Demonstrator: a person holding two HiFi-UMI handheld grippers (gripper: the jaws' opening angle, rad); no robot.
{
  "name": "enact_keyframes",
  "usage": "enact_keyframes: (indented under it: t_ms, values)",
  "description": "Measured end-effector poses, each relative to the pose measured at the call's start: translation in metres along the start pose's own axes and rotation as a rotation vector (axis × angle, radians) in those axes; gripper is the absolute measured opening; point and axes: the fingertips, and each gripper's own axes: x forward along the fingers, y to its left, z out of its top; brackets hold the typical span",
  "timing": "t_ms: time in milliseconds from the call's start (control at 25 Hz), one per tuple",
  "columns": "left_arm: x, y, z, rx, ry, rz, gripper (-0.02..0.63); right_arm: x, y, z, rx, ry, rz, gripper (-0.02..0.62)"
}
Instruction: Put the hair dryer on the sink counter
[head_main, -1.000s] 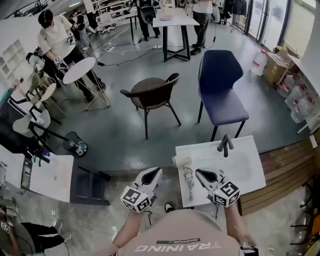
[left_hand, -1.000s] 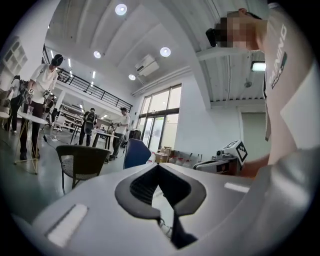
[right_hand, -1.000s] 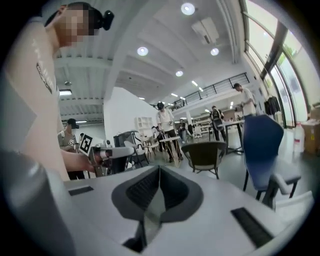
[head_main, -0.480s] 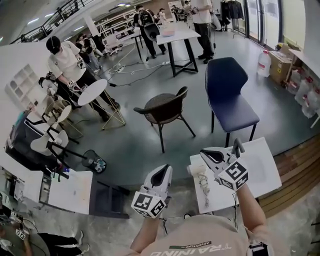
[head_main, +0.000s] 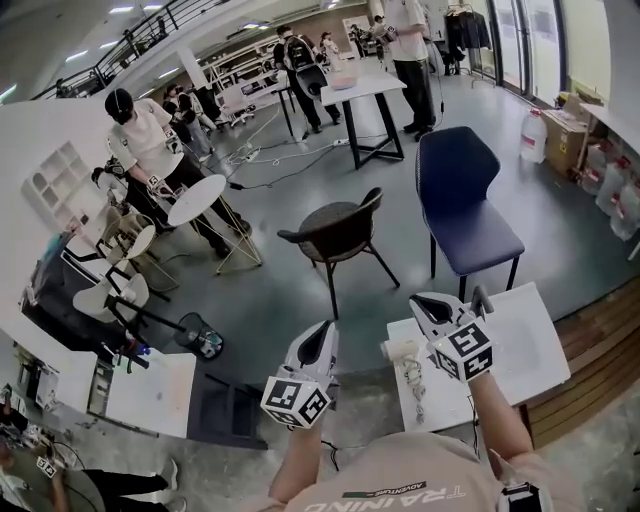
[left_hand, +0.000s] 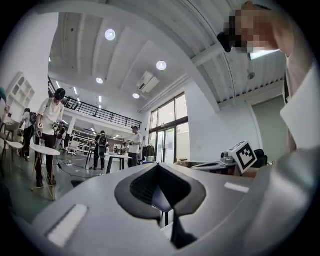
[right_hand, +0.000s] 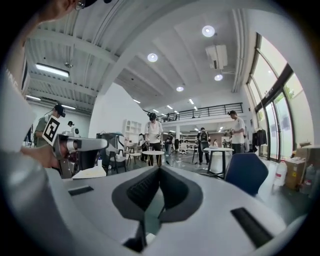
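Up they come! A second ago both grippers hung low over the near edge of the sink counter (head_main: 530, 350). Now they ride higher, and the head view has tipped up with them, so more of the hall opens out beyond the counter. The hair dryer (head_main: 402, 350) hasn't budged: it lies on the counter at its left edge, same spot as before.

The floor (head_main: 300, 290) around the counter is smooth, glossy grey and catches the ceiling lights. The counter itself is a flat white rectangular slab with a matte top. Beyond its far edge stands a blue chair (head_main: 470, 210), a moulded dark-blue shell on thin dark legs. Further off to the counter's far left is a brown chair (head_main: 340, 232) with a round seat, a curved back and slim splayed legs.

The left gripper (head_main: 322, 335) floats off the counter's left side, over the floor. It is a smooth white shell tapering to black pads; the jaws are pressed together with nothing between them. The right gripper (head_main: 425, 302) hovers above the counter's far-left corner, its jaws likewise together and empty.

The hair dryer shows a stubby white barrel, and its coiled cord (head_main: 412, 385) trails toward the counter's near edge. A slim dark faucet (head_main: 484, 298) pokes up at the far edge, half hidden behind the right gripper.
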Motion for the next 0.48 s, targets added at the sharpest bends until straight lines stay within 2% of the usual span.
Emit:
enact_keyframes:
  t_ms: [160,480]
  values:
    - [0.012,0.001,-0.004,0.001,0.009,-0.019,0.005,-0.008,-0.017,0.008,-0.008,-0.046,-0.059,0.008]
    - [0.025,-0.002,-0.018,0.001,0.035,-0.049,0.005,-0.017,-0.035,-0.006,0.011,-0.037,-0.114,0.006]
